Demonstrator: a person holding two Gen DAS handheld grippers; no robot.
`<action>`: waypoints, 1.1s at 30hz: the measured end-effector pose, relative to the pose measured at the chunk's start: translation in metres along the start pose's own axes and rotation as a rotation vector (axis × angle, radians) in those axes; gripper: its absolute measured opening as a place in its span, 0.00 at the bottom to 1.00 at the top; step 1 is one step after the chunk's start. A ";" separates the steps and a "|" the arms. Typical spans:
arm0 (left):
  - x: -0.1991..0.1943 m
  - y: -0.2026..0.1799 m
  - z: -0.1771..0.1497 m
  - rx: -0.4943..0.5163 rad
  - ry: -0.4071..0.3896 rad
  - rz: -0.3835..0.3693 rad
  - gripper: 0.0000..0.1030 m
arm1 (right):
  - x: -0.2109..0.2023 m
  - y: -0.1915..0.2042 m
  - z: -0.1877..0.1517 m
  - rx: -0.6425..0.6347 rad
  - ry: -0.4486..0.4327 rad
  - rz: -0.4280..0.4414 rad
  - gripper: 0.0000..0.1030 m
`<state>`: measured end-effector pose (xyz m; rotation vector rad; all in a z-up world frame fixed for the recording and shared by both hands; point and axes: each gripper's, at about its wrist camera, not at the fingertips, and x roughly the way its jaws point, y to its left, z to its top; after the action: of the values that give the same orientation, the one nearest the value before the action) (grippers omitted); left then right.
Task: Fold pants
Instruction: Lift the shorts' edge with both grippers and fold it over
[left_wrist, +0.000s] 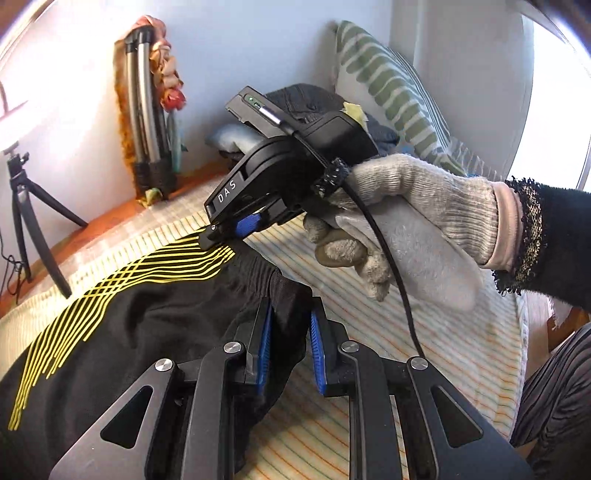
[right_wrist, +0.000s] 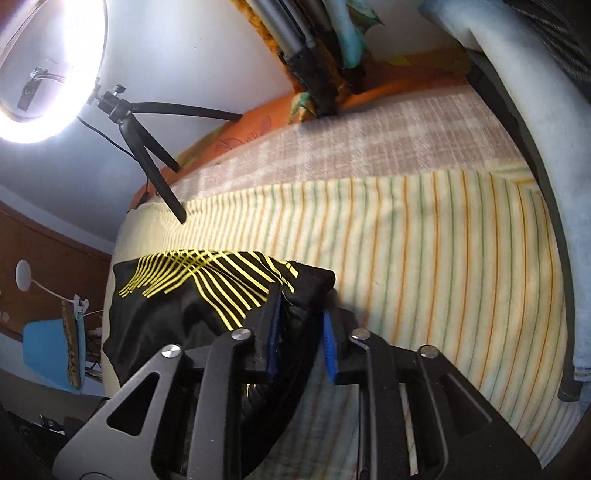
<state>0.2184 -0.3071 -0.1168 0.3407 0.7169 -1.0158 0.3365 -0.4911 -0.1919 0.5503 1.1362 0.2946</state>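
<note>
The black pants (left_wrist: 155, 325) with yellow line pattern lie on a striped cloth over the bed. My left gripper (left_wrist: 290, 339) is shut on the black edge of the pants, fabric bunched between its blue pads. My right gripper (left_wrist: 221, 232), held by a gloved hand, is shut on the pants' far edge by the yellow lines. In the right wrist view the right gripper (right_wrist: 301, 332) pinches a fold of the pants (right_wrist: 192, 306) between its pads.
A striped yellow cloth (right_wrist: 406, 240) covers the bed. A small black tripod (right_wrist: 147, 140) with a ring light (right_wrist: 44, 66) stands at the bed's far side. A green-striped pillow (left_wrist: 388, 85) and dark clothes (left_wrist: 306, 99) lie at the head end.
</note>
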 end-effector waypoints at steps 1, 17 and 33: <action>0.001 -0.001 0.000 0.004 0.003 0.002 0.17 | -0.001 -0.004 -0.003 0.009 -0.004 0.007 0.33; -0.023 0.014 0.006 -0.081 -0.064 0.007 0.17 | 0.007 -0.041 -0.026 0.331 0.060 0.375 0.48; -0.038 0.011 -0.003 -0.123 -0.113 -0.001 0.17 | -0.022 0.015 -0.007 0.155 -0.103 0.218 0.09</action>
<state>0.2148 -0.2753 -0.0936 0.1744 0.6736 -0.9796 0.3224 -0.4872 -0.1685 0.8197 1.0050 0.3634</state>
